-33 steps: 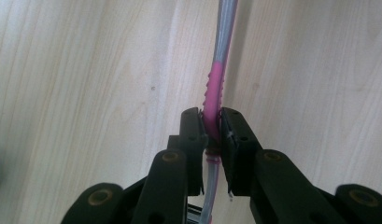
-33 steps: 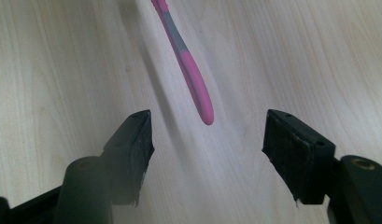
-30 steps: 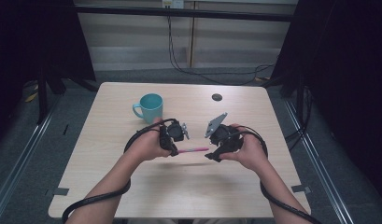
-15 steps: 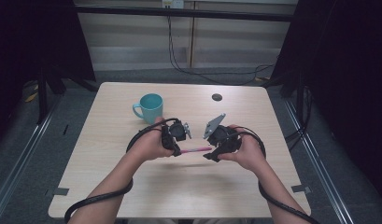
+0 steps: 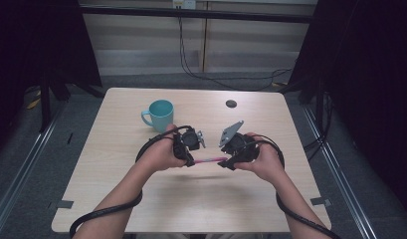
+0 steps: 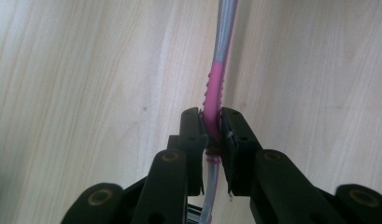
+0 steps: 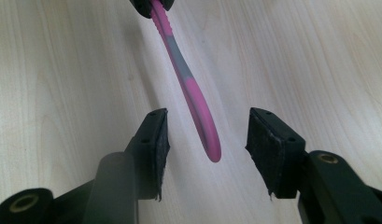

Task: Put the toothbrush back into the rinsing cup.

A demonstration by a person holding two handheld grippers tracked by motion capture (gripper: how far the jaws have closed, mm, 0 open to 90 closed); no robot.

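Note:
A pink and grey toothbrush (image 5: 209,160) hangs level above the table between my two grippers. My left gripper (image 5: 189,160) is shut on it, and in the left gripper view the pads (image 6: 193,128) pinch the ribbed pink part of the toothbrush (image 6: 215,79). My right gripper (image 5: 227,162) faces it from the right. Its jaws have just been closing around the rounded pink handle end of the toothbrush (image 7: 194,95). The pads (image 7: 159,144) stand apart on either side of the handle, with a gap on both sides. My right gripper (image 7: 207,135) is open.
A teal mug (image 5: 159,113) stands on the wooden table (image 5: 116,199) behind my left hand. A small black round disc (image 5: 231,103) lies near the far edge. Cables trail from both grippers toward the table's near edge.

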